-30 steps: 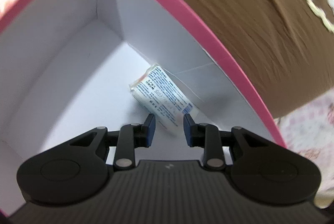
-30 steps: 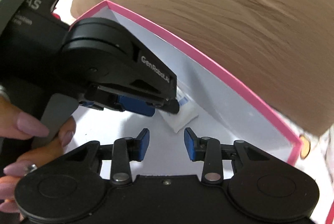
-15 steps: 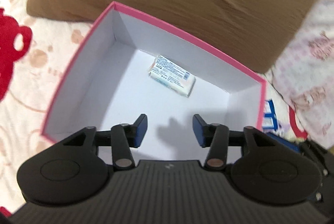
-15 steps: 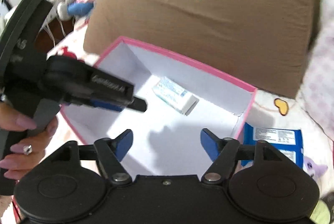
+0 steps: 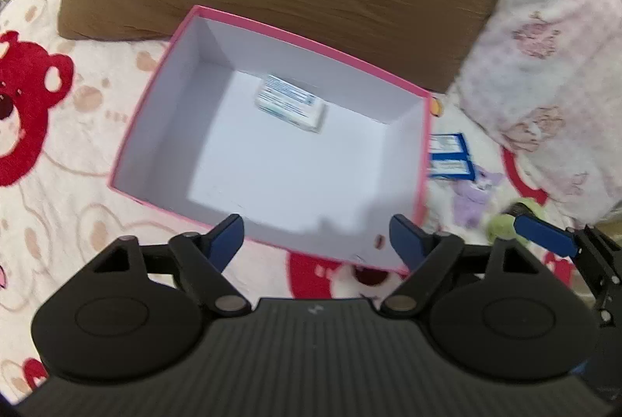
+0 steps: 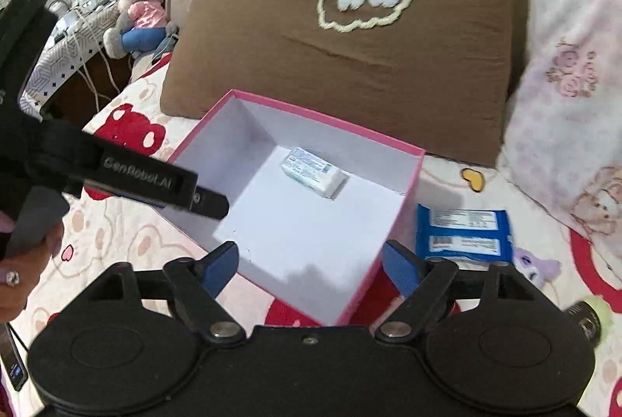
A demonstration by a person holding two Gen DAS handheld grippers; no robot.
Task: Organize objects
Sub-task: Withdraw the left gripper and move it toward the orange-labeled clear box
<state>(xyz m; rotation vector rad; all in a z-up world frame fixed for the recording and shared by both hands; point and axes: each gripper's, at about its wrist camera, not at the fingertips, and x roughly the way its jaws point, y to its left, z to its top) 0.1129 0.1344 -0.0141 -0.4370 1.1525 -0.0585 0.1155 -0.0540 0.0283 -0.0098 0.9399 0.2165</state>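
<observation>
- My left tool [image 5: 313, 236] hangs above the near edge of the pink box [image 5: 423, 160]; its jaws are opening, with nothing between the blue pads.
- My right tool [image 6: 307, 263] hangs over the near right corner of the same box [image 6: 404, 207]; its jaws are also opening and hold nothing.
- In the right wrist view, the left tool [image 6: 210, 201] reaches in from the left, over the box's left wall, with part of my hand [image 6: 23, 261] on its handle.
- In the left wrist view, one blue finger of the right tool [image 5: 544, 234] shows at the right edge.
- The box stands open on the bed [image 5: 58, 183], which carries a sheet printed with red bears; its inside is white.
- One small white packet [image 5: 291, 104] with blue print lies flat on the box floor, near the far wall and apart from both tools [image 6: 313, 174].
- A blue packet [image 6: 462, 232] lies on the bed just beside the box's right wall, outside it [image 5: 449, 156].
- A brown pillow [image 6: 350, 28] with a cloud motif lies behind the box; a pale pink pillow [image 6: 575, 86] is to its right.
- Soft toys [image 6: 136, 8] sit beyond the bed at upper left.
</observation>
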